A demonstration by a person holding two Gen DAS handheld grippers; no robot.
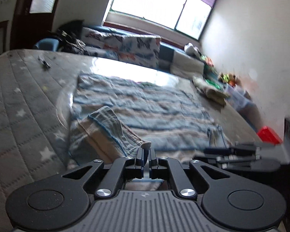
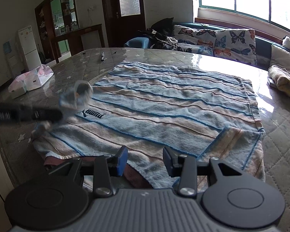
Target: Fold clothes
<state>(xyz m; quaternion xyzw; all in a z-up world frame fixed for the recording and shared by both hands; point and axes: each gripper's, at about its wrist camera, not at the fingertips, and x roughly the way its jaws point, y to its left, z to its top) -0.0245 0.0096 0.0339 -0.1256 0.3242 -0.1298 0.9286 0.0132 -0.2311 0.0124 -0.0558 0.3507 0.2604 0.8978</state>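
A blue and beige striped sweater (image 2: 164,104) with a black logo lies spread flat on the quilted table (image 2: 280,135). In the left wrist view my left gripper (image 1: 146,154) is shut on a sleeve (image 1: 110,127) of the sweater, holding the cuff lifted and folded over the body. From the right wrist view the left gripper (image 2: 57,114) is a dark blur at the sweater's left side with the sleeve (image 2: 75,96) raised above it. My right gripper (image 2: 145,160) stands open just above the sweater's near hem, with nothing between its fingers. It also shows low on the right (image 1: 205,154).
A pen (image 2: 102,56) lies at the table's far side, and a plastic bag with boxes (image 2: 31,79) sits at the far left. Folded clothes (image 2: 284,81) rest at the right edge. A sofa with butterfly cushions (image 2: 222,38) runs behind the table. A red object (image 1: 269,135) is at the right.
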